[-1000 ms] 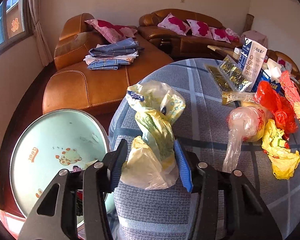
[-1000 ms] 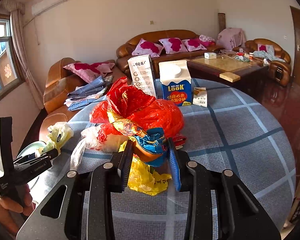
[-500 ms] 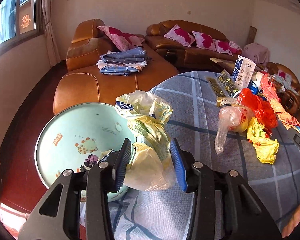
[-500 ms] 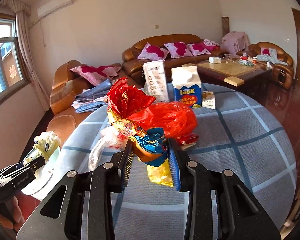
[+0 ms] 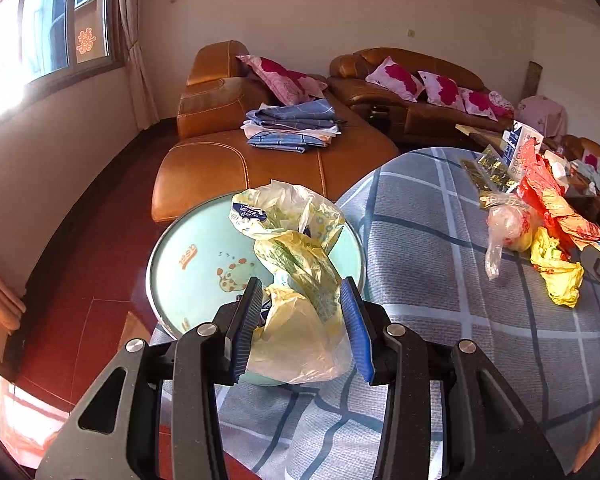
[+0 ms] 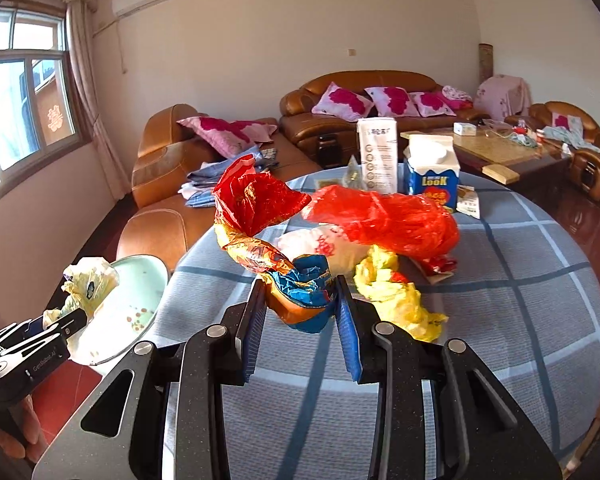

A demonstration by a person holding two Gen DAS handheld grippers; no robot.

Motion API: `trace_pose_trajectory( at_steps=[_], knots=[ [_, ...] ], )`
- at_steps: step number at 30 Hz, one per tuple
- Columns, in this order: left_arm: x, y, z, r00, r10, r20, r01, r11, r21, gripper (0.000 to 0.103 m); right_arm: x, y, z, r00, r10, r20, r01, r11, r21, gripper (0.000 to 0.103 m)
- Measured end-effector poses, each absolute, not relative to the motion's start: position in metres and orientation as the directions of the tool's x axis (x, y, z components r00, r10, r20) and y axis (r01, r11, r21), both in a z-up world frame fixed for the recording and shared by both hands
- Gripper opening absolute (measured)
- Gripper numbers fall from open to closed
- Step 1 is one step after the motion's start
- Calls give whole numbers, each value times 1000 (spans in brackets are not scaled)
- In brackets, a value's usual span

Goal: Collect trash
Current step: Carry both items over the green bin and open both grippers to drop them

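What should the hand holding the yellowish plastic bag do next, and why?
Probably let go. The left hand-held gripper is shut on the yellowish plastic bag, which already hangs over the round mint-green basin beside the table. Opening there should drop the bag in. I cannot tell how high it hangs above the basin.

Brown leather sofas (sunlit), red floor.

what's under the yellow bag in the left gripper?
The pale green basin on the floor is below the yellow bag held by the left gripper. The bag hides part of the basin's inside.
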State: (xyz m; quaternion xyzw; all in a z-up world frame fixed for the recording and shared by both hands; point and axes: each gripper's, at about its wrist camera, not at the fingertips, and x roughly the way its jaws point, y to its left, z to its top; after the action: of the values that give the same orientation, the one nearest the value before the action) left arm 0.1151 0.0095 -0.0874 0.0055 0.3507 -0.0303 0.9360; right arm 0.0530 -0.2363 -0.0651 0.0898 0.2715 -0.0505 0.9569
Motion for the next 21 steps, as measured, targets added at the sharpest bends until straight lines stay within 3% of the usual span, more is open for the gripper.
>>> trace_pose_trajectory(
  at_steps=[21],
  knots=[
    [121, 60, -97, 737, 7, -676, -41, 999, -34, 41, 77, -166, -70, 829, 60, -557, 0, 994, 107, 35]
  ],
)
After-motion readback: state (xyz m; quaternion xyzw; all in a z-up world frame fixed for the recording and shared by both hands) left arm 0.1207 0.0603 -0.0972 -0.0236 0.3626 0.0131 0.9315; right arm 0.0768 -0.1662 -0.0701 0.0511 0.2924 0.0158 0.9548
